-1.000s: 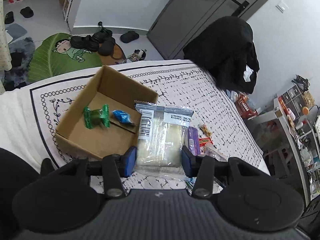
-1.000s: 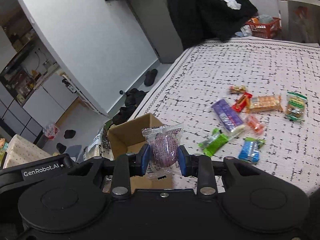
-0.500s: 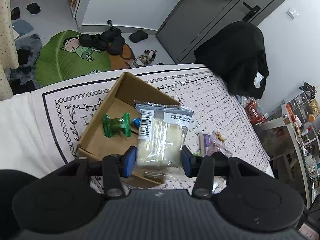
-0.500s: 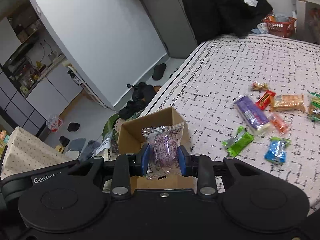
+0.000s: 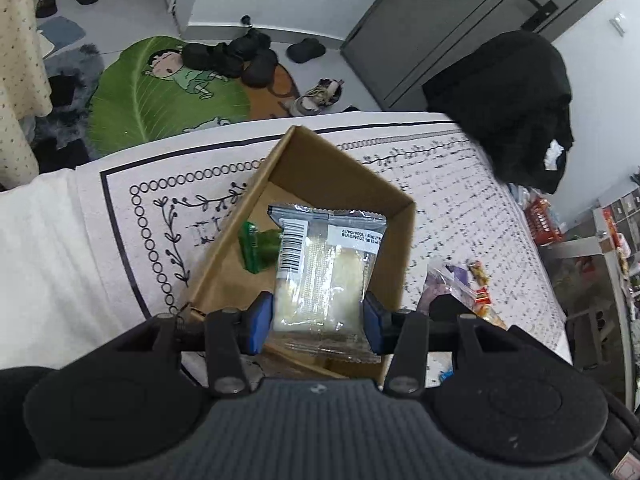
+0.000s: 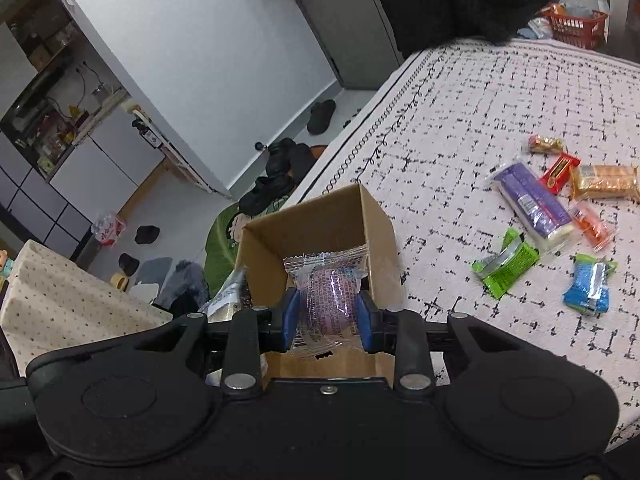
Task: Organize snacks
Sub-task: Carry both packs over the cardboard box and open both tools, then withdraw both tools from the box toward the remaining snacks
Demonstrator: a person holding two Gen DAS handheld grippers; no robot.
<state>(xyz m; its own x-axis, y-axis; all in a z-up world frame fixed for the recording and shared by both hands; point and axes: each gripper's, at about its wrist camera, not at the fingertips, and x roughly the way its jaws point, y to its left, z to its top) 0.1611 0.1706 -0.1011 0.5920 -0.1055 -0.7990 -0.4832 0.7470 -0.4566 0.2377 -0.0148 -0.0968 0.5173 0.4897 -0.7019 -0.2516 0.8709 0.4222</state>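
An open cardboard box [image 5: 344,172] stands on the patterned bed cover; it also shows in the right wrist view [image 6: 312,224]. My left gripper [image 5: 318,320] is shut on a clear pack of pale biscuits [image 5: 324,272] and holds it over the box. A green wrapped snack [image 5: 258,250] lies inside the box. My right gripper [image 6: 328,316] is shut on a clear packet with a purple round snack [image 6: 328,296], held above the box's near side. The right gripper also shows in the left wrist view [image 5: 448,304].
Several loose snacks lie on the bed to the right: a purple bar [image 6: 532,200], a green pack [image 6: 506,262], a blue pack [image 6: 590,288], an orange cracker pack [image 6: 606,182]. The bed edge [image 5: 240,136] drops to a floor with shoes and a green mat [image 5: 160,92].
Both grippers have moved toward the box with their snacks. The biscuit pack now hangs over the box's inside, and the purple snack packet is above the box's near side.
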